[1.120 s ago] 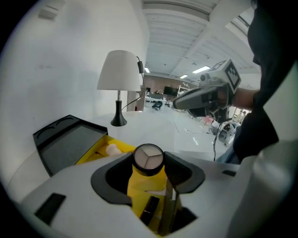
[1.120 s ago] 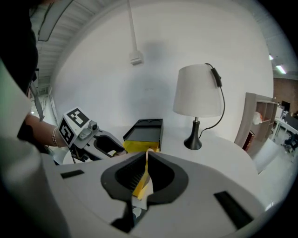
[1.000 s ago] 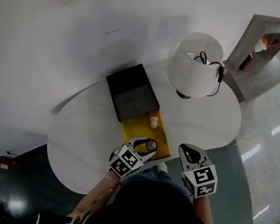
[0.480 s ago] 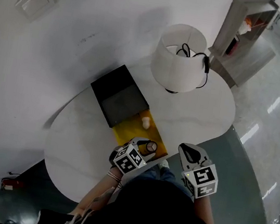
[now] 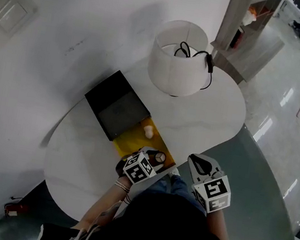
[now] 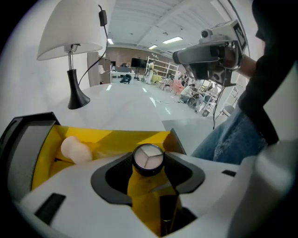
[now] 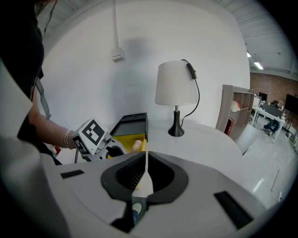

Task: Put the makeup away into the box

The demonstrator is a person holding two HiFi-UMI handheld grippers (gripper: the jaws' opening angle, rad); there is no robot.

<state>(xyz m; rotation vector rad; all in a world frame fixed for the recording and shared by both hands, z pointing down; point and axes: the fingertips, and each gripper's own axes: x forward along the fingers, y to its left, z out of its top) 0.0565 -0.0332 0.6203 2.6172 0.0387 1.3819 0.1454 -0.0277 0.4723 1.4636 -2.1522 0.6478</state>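
A yellow-lined box (image 5: 131, 140) lies open on the white table, its black lid (image 5: 117, 106) standing at its far end. A pale makeup sponge (image 5: 148, 130) rests inside; the left gripper view has the sponge (image 6: 76, 149) at the box's left. My left gripper (image 5: 153, 161) hangs over the box's near end, shut on a small round black-rimmed makeup jar (image 6: 148, 158) with a white top. My right gripper (image 5: 202, 164) hovers to the right of the box, off the table's near edge. In the right gripper view this right gripper (image 7: 145, 160) has its jaws shut with nothing between them.
A white-shaded lamp (image 5: 177, 59) with a black cord stands on the table (image 5: 213, 115) behind the box. A grey shelf unit (image 5: 249, 30) stands on the floor at the far right. The person's legs are close against the table's near edge.
My left gripper has sunk toward the near end of the yellow box, with the jar still in its jaws. The right gripper has stayed where it was.
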